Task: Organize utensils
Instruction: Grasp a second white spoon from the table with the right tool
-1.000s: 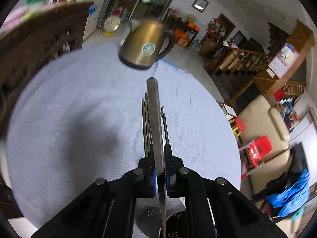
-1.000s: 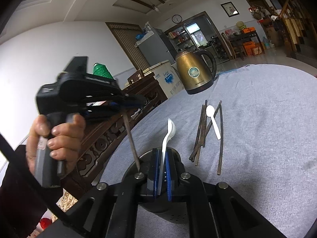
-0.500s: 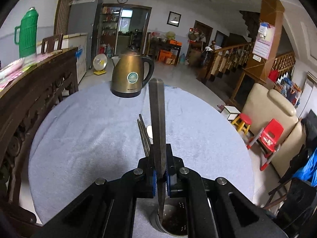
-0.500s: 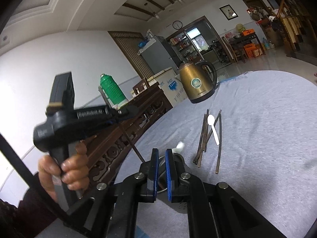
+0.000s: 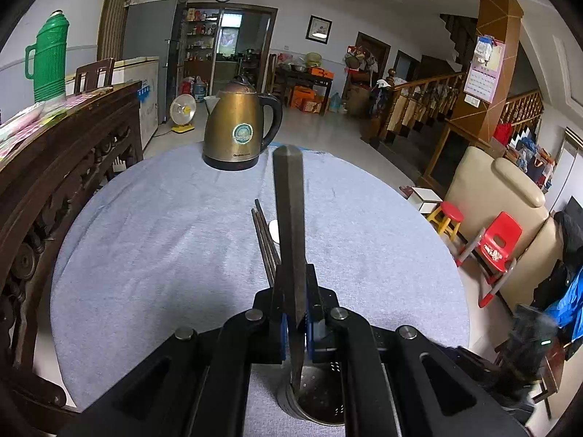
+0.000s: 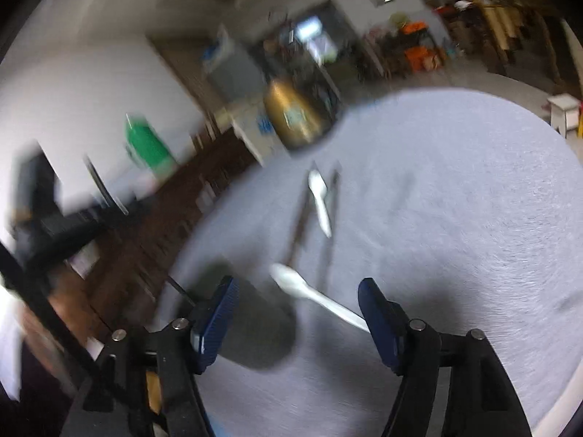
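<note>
Left wrist view: the left claw (image 5: 294,318) is clamped on a dark chopstick (image 5: 289,225) whose long axis runs straight ahead and up from the jaws, blunt end far, thin end dipping below and behind the jaws into the steel holder (image 5: 320,393). To finish this step well, I judge the stick should be tipped nearer upright over the holder's mouth and released only once its tip sits well inside, lest it lever out over the rim. More chopsticks (image 5: 264,240) lie on the cloth (image 5: 153,255) just ahead of the jaws, pointing away towards the kettle (image 5: 237,127). In the blurred right wrist view the right claw (image 6: 297,318) has just been opening and grips nothing; a white spoon (image 6: 313,293) lies between its jaws, bowl forward-left, handle by the right finger. A second spoon (image 6: 320,198) rests farther ahead.
</note>
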